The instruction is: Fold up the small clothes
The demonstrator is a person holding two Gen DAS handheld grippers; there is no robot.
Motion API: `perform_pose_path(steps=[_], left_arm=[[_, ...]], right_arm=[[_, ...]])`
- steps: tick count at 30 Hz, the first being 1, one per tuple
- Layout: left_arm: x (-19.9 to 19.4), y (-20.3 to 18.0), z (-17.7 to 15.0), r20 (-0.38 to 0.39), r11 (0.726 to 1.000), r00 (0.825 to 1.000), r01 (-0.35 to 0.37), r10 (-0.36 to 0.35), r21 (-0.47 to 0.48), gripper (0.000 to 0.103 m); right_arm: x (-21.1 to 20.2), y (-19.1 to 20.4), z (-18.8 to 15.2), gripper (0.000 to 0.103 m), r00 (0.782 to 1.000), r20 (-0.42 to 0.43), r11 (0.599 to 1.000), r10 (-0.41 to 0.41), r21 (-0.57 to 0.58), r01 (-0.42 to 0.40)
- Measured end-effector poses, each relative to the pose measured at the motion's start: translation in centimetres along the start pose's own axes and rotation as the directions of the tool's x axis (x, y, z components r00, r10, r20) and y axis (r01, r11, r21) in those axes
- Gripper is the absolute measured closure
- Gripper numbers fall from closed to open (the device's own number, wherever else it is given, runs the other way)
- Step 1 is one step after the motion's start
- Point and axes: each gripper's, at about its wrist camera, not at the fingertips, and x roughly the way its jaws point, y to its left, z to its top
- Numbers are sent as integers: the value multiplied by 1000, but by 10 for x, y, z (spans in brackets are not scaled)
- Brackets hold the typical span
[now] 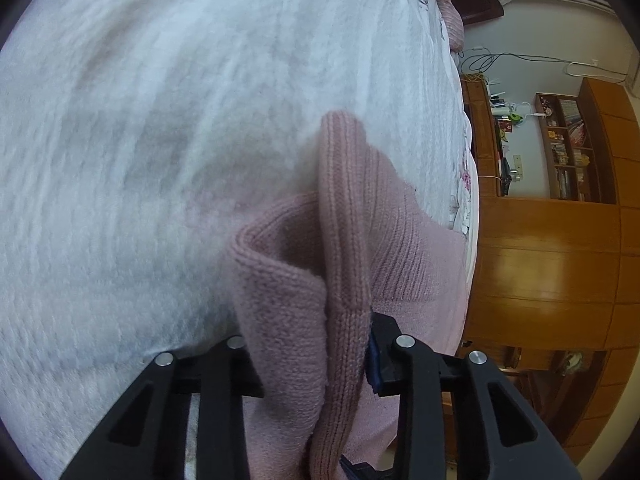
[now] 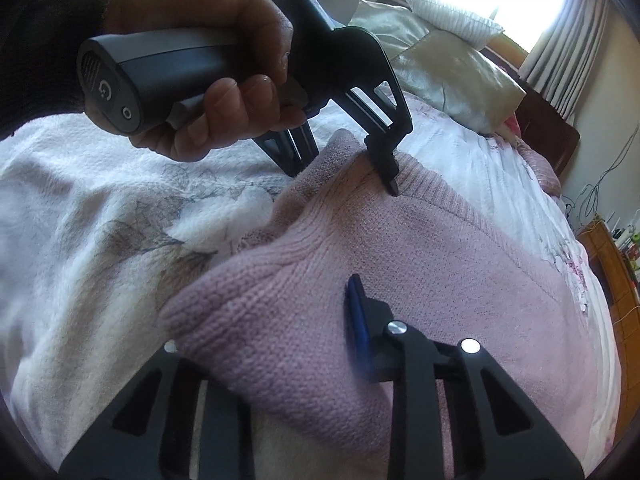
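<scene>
A pink knitted sweater [image 1: 348, 216] lies partly lifted on a white bedspread [image 1: 160, 120]. My left gripper [image 1: 312, 344] is shut on a bunched fold of its ribbed edge, which stands up between the fingers. In the right wrist view the sweater [image 2: 420, 248] spreads across the bed, and my right gripper [image 2: 264, 320] is shut on a thick fold near its corner; the cloth hides the left finger. A hand [image 2: 224, 40] holds the left gripper [image 2: 344, 176] farther up the same edge, its fingers clamped on the knit.
The floral bedspread [image 2: 100, 220] covers the bed. Pillows [image 2: 452, 64] are piled at the dark headboard [image 2: 548, 128] under a bright window. A wooden cabinet with shelves [image 1: 560, 240] stands past the bed's edge, with cables on the wall.
</scene>
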Motion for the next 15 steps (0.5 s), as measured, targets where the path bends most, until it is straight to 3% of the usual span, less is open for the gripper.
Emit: perform_pose_path(steps=[15], left_arm=[[-22, -55, -17, 41, 997, 997, -68, 67, 33, 77]], right_arm=[[-37, -22, 12, 85, 999, 43, 996, 20, 83, -23]])
